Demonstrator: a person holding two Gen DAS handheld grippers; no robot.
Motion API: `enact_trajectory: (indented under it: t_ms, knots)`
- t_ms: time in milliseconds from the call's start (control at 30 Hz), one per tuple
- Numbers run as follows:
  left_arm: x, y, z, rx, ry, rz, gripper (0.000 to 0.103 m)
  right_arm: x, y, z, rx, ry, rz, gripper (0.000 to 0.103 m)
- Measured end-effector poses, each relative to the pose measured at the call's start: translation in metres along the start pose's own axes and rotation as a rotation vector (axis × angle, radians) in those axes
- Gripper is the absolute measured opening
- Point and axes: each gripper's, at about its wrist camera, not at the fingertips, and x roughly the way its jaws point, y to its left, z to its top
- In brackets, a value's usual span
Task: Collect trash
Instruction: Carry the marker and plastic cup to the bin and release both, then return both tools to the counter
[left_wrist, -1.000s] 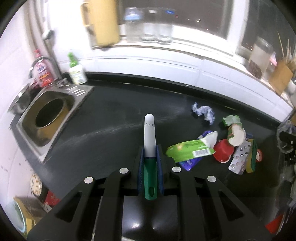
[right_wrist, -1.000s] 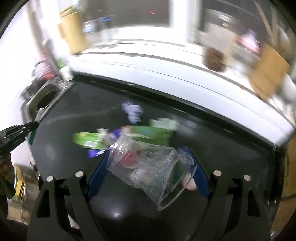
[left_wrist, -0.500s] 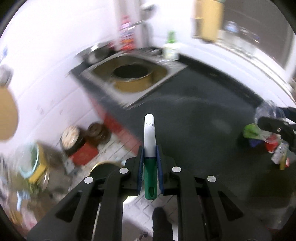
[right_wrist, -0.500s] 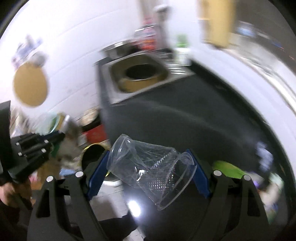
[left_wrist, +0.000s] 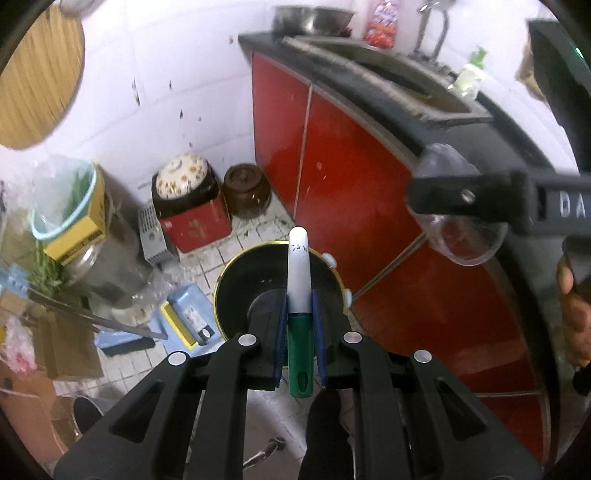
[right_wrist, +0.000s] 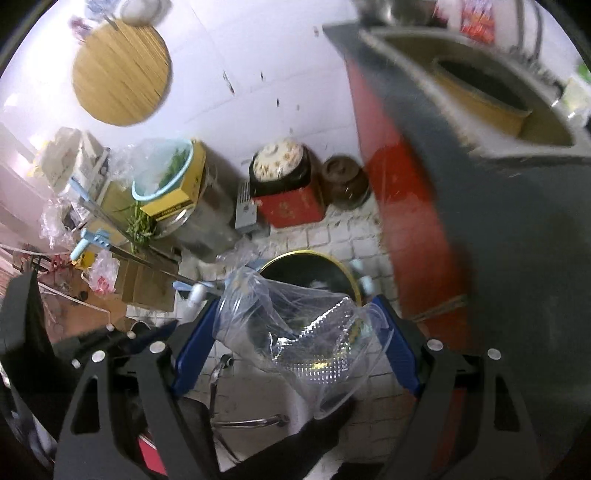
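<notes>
Green and white, a marker-like pen (left_wrist: 300, 295) sits pinched between the blue pads of the left tongs (left_wrist: 299, 306), its white capped end pointing forward and its green end back toward the camera. Those tongs are pressed together on it and point steeply down at a round black bin with a yellow rim (left_wrist: 236, 266) that stands on the tiled floor (left_wrist: 207, 254), close against the red cabinet doors (left_wrist: 332, 155). In this view the pen's white tip lies over the bin's open mouth.

A crumpled clear plastic cup (right_wrist: 306, 332) is held crosswise in the right tongs (right_wrist: 295, 339), which stand wide, one blue pad on each side of the cup. In the right wrist view the cup hangs in front of the same bin (right_wrist: 317, 258), partly covering it. From the left wrist view the right tongs (left_wrist: 458, 199) show at the right edge with the cup (left_wrist: 461, 236) bulging above and below a black finger, and part of a hand (left_wrist: 572, 317) grips the handle below.

Above the cabinet runs the black table (left_wrist: 406, 99) with a metal sink (left_wrist: 417, 81) set into it. Beside the bin on the floor stand a red box (left_wrist: 195, 229) with a dark lidded pot on top, a brown jar (left_wrist: 245, 192), a blue-and-yellow packet (left_wrist: 188, 317), and a light-blue bucket (left_wrist: 62, 206) holding green stalks. A round wooden board (right_wrist: 122, 74) hangs on the white tiled wall.
</notes>
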Motion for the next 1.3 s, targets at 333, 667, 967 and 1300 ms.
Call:
enact_trajectory:
  t_ms: [333, 667, 967, 1300]
  knots:
    - [0.092, 0.047, -0.01, -0.051, 0.05, -0.05, 0.013, 0.106, -0.015, 0.018, 0.037, 0.096, -0.016, 0.084]
    - [0.085, 0.058, -0.003, -0.071, 0.021, -0.033, 0.077, 0.106, -0.018, 0.025, 0.061, 0.105, -0.029, 0.095]
    - [0.006, 0.022, 0.013, 0.029, -0.014, 0.032, 0.094, -0.004, -0.015, 0.019, 0.082, 0.04, -0.019, 0.096]
    - [-0.09, -0.146, 0.049, 0.329, -0.096, -0.118, 0.096, -0.233, -0.1, -0.093, 0.253, -0.186, -0.256, 0.096]
